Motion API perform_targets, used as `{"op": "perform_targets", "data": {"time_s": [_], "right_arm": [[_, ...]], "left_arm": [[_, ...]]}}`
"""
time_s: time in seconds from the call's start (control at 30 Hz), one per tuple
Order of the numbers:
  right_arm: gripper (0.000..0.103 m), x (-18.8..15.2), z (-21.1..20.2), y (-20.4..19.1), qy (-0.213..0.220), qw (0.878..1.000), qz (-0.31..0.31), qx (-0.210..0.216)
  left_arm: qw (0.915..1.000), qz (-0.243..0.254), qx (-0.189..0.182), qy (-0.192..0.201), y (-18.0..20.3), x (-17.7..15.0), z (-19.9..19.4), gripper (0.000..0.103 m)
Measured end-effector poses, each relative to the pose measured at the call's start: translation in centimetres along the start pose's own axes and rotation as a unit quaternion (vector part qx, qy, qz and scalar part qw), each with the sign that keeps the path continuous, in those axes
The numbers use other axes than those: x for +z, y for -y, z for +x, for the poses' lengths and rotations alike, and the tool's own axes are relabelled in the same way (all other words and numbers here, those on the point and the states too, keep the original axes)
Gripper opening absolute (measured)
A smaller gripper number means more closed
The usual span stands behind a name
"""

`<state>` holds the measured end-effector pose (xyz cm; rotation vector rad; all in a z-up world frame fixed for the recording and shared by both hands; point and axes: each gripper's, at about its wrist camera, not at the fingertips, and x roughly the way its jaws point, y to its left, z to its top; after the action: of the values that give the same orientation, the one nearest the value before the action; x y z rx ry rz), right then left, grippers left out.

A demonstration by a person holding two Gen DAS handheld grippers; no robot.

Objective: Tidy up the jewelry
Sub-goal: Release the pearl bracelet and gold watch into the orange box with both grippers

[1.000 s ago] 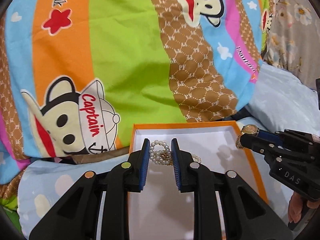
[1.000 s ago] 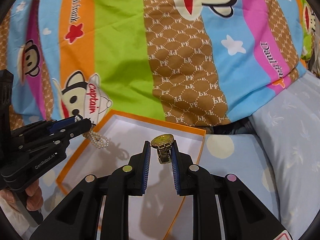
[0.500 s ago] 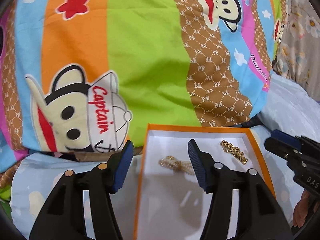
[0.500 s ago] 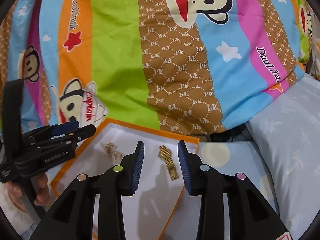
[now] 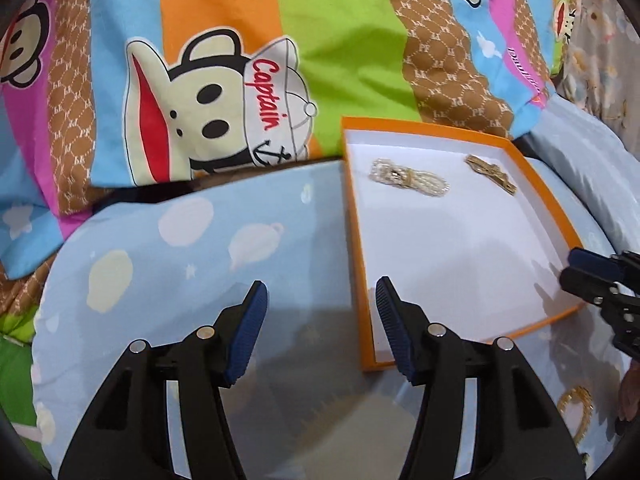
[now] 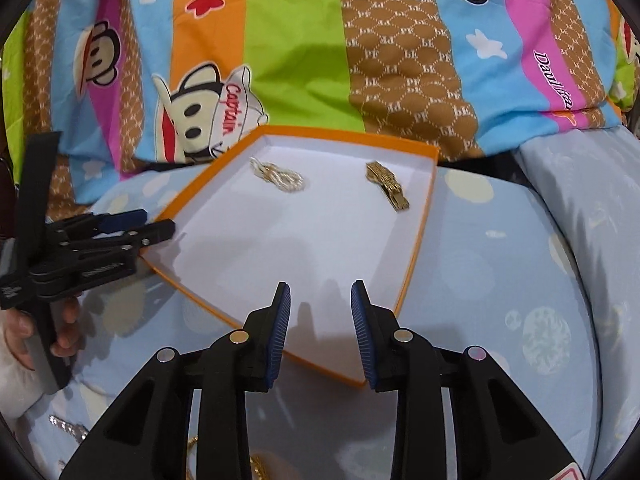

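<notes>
At the far left of the right wrist view a person's hand (image 6: 24,334) grips the handle of the left gripper (image 5: 320,320), whose blue-padded fingers (image 5: 246,332) stand spread with nothing between them, over the pale blue cloud-print bedding (image 5: 180,248) just left of the box's near corner; behind the bedding lies a bright striped quilt (image 5: 340,40) printed with a cartoon monkey in a "Captain" cap (image 5: 224,116); next to the right sits a shallow orange box (image 6: 420,240) with a white floor, resting on the blue bedding; inside it, toward the far wall, a pearl bracelet (image 6: 280,176) with a gold clasp lies bunched on the left; well apart from it, toward the right wall, a gold watch (image 6: 386,184) lies stretched out with its band slanting toward the viewer; the right gripper (image 6: 320,324) hangs over the near right corner of the box, its jaws closing with only empty air between the ribbed blue pads (image 6: 280,324); on the bedding outside the box, near the bottom edge of the left wrist view, a gold chain bracelet (image 5: 576,412) lies loose; a small sparkling piece (image 6: 68,428), too blurred to name, lies at the lower left of the right wrist view.
</notes>
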<state>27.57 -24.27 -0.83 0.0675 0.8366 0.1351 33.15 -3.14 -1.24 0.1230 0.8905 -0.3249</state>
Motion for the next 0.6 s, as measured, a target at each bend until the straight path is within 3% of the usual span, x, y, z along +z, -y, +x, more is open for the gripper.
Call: {"op": "perform_targets", "data": {"time_s": [0.47, 0.6], "right_arm": [[0.022, -4.3, -4.0, 0.7, -0.010, 1.000, 0.022, 0.007], [0.023, -5.0, -5.4, 0.1, 0.002, 1.000, 0.014, -0.012]], "left_arm": [[0.9991, 0.023, -0.033, -0.008, 2.8, -4.9, -3.6, 0.056], [0.9991, 0.023, -0.034, -0.005, 2.8, -5.4, -4.5, 0.055]]}}
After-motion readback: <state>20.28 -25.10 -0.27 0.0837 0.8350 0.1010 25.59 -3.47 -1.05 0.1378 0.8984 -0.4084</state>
